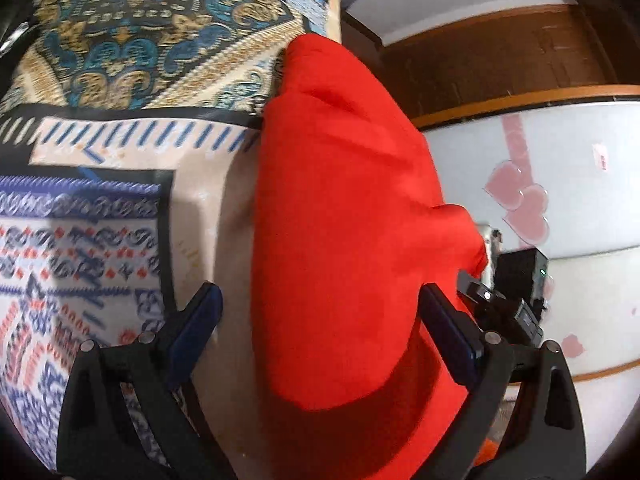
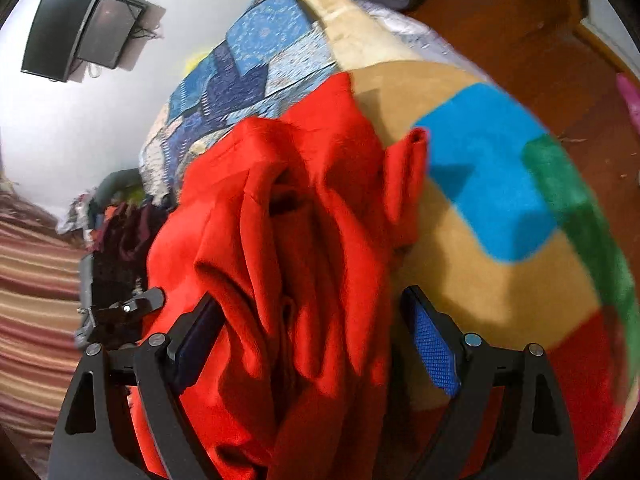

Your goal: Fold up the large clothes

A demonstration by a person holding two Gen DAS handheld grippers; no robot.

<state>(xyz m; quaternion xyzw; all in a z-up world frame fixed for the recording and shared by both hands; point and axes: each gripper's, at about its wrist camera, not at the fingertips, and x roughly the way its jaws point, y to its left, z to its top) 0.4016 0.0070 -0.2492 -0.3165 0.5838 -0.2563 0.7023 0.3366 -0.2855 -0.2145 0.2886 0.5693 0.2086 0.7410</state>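
A large red garment (image 1: 344, 208) lies in a long bundle on the patterned bedspread (image 1: 120, 80). My left gripper (image 1: 320, 300) is open, its blue-padded fingers spread on either side of the near end of the cloth. In the right wrist view the same red garment (image 2: 288, 240) is crumpled in deep folds on a tan blanket with blue, green and red patches (image 2: 480, 184). My right gripper (image 2: 312, 308) is open, with the bunched cloth lying between its fingers. Neither gripper's pads press on the fabric.
The other gripper's body (image 1: 504, 304) shows past the red cloth. A wooden headboard (image 1: 500, 60) and a pale wall with pink hearts (image 1: 520, 200) stand to the right. A wall screen (image 2: 76, 20), a striped curtain (image 2: 32, 288), a clothes pile (image 2: 120, 216) and wooden floor (image 2: 520, 40) surround the bed.
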